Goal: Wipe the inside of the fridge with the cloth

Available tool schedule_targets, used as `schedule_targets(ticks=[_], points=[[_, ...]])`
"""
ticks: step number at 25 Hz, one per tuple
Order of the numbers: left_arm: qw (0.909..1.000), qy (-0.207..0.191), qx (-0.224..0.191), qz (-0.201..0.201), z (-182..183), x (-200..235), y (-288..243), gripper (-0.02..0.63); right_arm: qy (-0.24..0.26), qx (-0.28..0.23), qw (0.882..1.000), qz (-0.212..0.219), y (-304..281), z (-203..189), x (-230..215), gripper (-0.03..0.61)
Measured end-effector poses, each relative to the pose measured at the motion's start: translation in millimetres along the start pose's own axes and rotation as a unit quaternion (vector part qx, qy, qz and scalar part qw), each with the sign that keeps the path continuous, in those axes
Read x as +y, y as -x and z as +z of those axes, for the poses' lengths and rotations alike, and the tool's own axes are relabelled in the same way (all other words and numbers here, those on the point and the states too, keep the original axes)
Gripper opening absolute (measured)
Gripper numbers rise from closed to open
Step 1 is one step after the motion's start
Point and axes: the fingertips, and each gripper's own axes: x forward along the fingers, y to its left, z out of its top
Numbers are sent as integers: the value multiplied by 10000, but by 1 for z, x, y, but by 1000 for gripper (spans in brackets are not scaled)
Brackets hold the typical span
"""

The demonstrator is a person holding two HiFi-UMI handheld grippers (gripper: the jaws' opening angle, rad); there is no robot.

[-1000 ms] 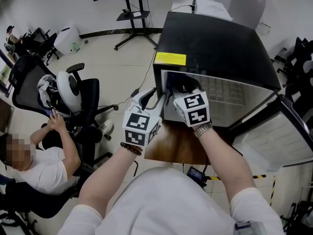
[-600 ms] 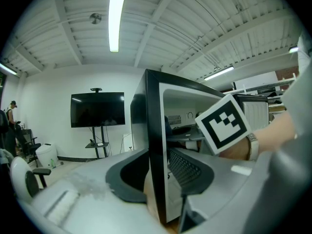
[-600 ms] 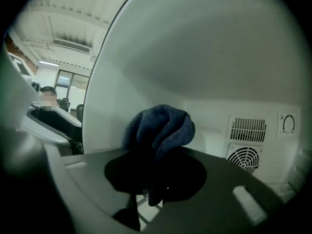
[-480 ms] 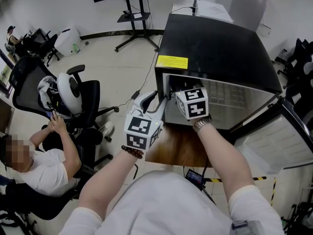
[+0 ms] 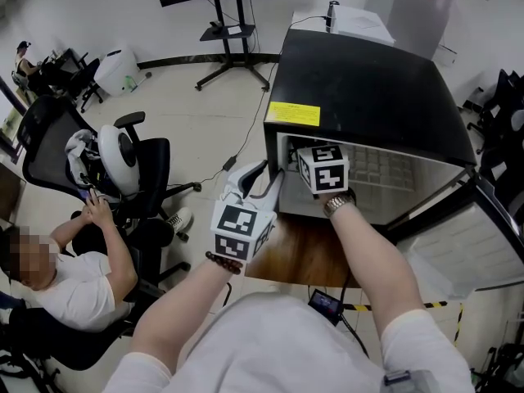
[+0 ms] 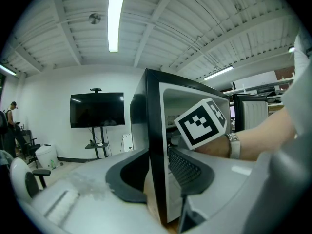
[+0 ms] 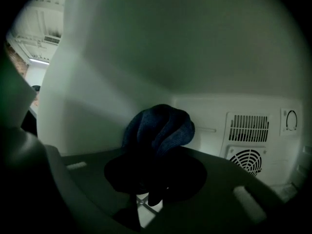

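Observation:
A black mini fridge stands with its door swung open to the right. My left gripper straddles the fridge's left front wall, and its jaws are shut on that edge. My right gripper reaches into the fridge; in the head view only its marker cube shows. In the right gripper view the right gripper is shut on a bunched dark blue cloth. The cloth sits close to the white left inner wall, near the back; I cannot tell whether it touches.
A fan vent sits low on the fridge's back wall, right of the cloth. The fridge rests on a wooden top. A seated person, an office chair and a TV stand are to the left.
My right gripper has moved further into the fridge with the cloth, its marker cube now higher in the head view. The left gripper has kept its hold on the fridge's edge.

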Motion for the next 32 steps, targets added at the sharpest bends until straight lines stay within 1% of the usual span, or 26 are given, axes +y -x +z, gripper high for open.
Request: schedule_targets(ticks=[4,16,32], points=[[10000,-7,17,-9,-1,0,1,121,-95,59,9999,-130,-9,-7,-8,87],[10000,-1,-29,-31,1,0,-1,121,-217,168,9989,-378,-24,-6,-24,87],[10000,42,-45,19,2,3,-3,121,-379,354,9961,-715,-20,-13,-51,87]])
